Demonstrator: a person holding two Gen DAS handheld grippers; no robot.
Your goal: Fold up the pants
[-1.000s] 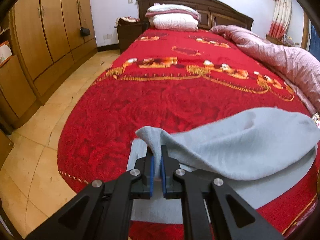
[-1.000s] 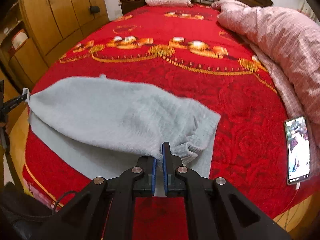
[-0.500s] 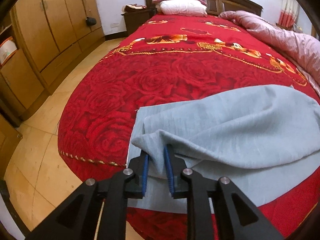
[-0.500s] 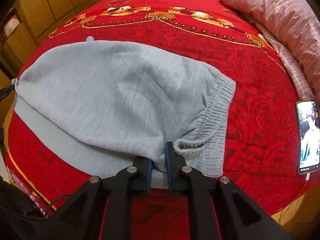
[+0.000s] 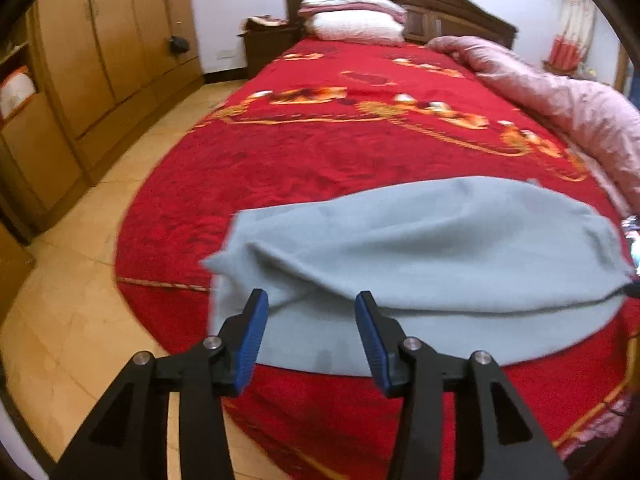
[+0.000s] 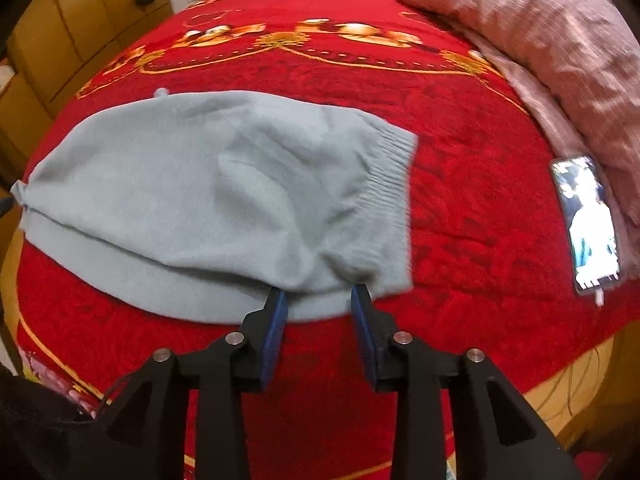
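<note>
Light grey pants (image 5: 420, 248) lie folded over on the red bedspread (image 5: 340, 152) near the foot of the bed. The upper layer sits a little back from the lower layer's near edge. My left gripper (image 5: 310, 300) is open just in front of the folded left end, its blue pads empty. In the right wrist view the pants (image 6: 208, 200) show their ribbed waistband (image 6: 384, 176) at the right. My right gripper (image 6: 319, 296) is open at the near edge below the waistband corner, holding nothing.
A lit phone (image 6: 586, 220) lies on the bedspread to the right, beside a pink quilt (image 6: 552, 40). Pillows (image 5: 352, 20) rest at the headboard. Wooden wardrobes (image 5: 100, 52) line the left wall across a tiled floor (image 5: 80, 300).
Both grippers were shut on the pants' upper layer, lowered it onto the lower layer, then opened and drew back. The cloth now rests flat on the bed.
</note>
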